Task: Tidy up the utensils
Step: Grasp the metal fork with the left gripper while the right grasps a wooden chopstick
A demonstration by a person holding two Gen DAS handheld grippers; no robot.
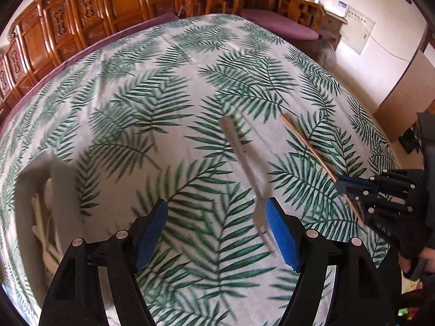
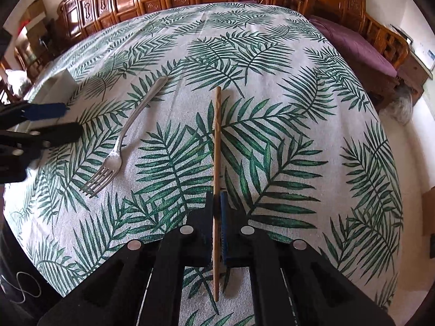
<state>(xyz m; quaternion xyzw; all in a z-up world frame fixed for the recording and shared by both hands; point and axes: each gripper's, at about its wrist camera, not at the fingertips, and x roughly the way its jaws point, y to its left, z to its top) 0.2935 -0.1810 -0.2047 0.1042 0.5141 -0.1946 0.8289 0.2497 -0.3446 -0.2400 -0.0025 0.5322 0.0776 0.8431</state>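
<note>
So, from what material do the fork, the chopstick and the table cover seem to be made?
Fork: likely stainless steel; a silvery surface with bright glints, polished finish.
Chopstick: probably wood or bamboo; matte tan, with a small carved or printed pattern near its far end. The right gripper is shut on it.
Tablecloth: seems to be woven fabric; matte, printed with green leaves.

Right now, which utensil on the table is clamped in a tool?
The wooden chopstick, pinched by the right tool. The metal fork lies free on the cloth.
</note>
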